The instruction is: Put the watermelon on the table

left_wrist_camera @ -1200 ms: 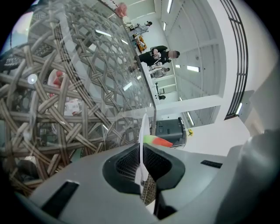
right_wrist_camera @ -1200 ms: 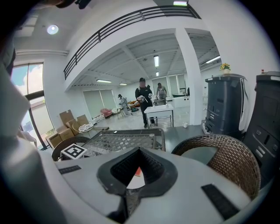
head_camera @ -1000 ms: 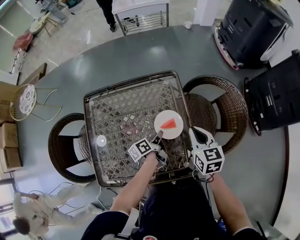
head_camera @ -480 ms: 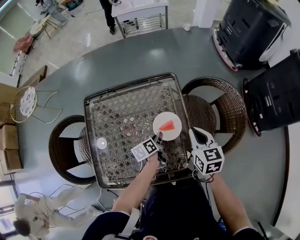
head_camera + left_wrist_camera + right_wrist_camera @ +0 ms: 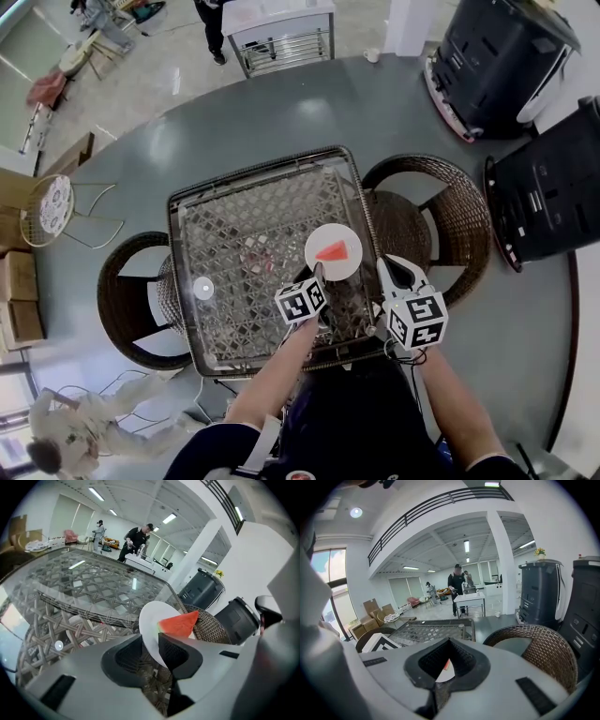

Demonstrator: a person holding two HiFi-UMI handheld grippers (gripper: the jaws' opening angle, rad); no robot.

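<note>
A red watermelon wedge [image 5: 336,250] lies on a white plate [image 5: 322,264] that rests on the glass top of the wicker table [image 5: 244,206], near its right front corner. My left gripper [image 5: 317,275] is at the plate's near rim. Its jaws are opening, and the left gripper view shows the plate [image 5: 149,618] edge still between them with the wedge [image 5: 179,624] just beyond my left gripper [image 5: 150,645]. My right gripper [image 5: 387,268] hangs shut and empty just right of the table; past my right gripper [image 5: 449,641] a bit of the plate [image 5: 442,675] shows.
Wicker chairs stand to the right [image 5: 436,202] and left [image 5: 131,291] of the table. A small white disc [image 5: 203,287] lies on the glass at front left. Dark bins [image 5: 497,56] stand at back right. A person [image 5: 136,538] stands by a steel cart [image 5: 281,33] beyond the table.
My left gripper has rolled in place, its marker cube turning, and its jaws have spread apart at the plate's rim. The plate and the right gripper have stayed put.
</note>
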